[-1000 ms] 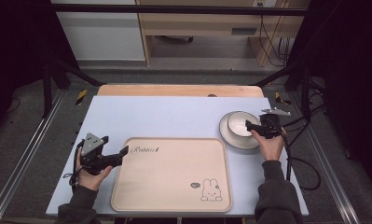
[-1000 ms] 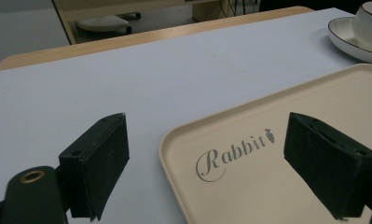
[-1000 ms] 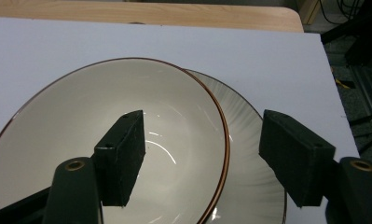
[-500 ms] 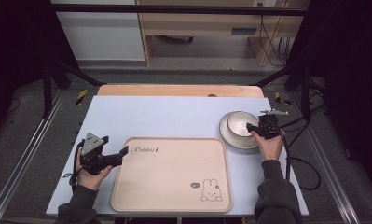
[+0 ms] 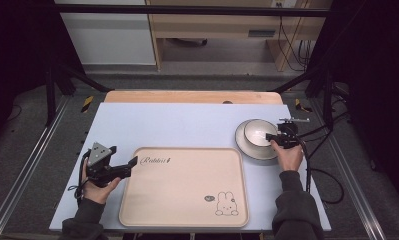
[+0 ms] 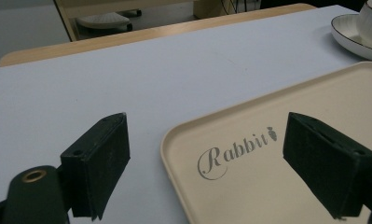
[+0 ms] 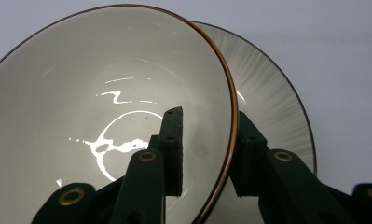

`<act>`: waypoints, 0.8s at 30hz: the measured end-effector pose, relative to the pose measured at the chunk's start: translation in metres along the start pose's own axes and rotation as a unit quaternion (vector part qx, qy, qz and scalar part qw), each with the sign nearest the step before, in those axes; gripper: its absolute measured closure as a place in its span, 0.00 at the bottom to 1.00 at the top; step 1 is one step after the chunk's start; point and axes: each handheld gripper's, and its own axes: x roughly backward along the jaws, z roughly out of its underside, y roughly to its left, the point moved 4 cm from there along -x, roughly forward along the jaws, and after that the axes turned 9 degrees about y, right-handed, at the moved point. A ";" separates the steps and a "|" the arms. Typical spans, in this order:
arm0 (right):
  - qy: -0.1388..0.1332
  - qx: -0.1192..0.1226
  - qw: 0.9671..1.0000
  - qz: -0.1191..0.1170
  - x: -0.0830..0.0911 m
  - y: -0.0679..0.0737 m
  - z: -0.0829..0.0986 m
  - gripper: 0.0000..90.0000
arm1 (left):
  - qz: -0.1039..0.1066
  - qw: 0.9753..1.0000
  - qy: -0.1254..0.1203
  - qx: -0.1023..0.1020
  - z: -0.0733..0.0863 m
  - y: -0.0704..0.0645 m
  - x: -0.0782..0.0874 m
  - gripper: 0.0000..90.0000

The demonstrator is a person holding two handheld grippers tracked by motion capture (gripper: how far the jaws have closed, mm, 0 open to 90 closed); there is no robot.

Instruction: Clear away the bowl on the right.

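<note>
Bowl on the saucer, straddled at its near rim by the right gripper: one jaw inside the white wall, the other outside between bowl and saucer. Narrowed around the rim, though not certainly pressing on it; a thin gap seems to remain beside the inner pad. Round, so no long axis to line up with; only the rim direction counts, running crosswise between the pads.

Tray next in size, flat on the table, lying to the left of the right gripper and slightly nearer the person. Probably the bowl's destination, so a short carry leftward and toward the body.

Left gripper at the tray's far left corner, jaws spread wide with that corner between them, clamping nothing. Bowl well apart from it, across the whole tray to its right. Right hand plainly the nearer, already on the job.
</note>
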 end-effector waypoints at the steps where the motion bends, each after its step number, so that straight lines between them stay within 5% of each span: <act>1: 0.003 0.001 1.000 0.005 0.000 -0.001 0.000 0.79 | 0.000 1.000 0.000 0.000 0.000 0.000 0.000 0.16; 13: 0.005 -0.029 1.000 0.002 0.002 -0.001 -0.002 0.88 | -0.001 1.000 0.002 0.000 0.000 0.000 0.000 0.16; 24: -0.003 -0.028 1.000 0.010 0.005 0.000 -0.002 0.91 | -0.002 1.000 0.002 0.001 0.000 0.001 0.000 0.16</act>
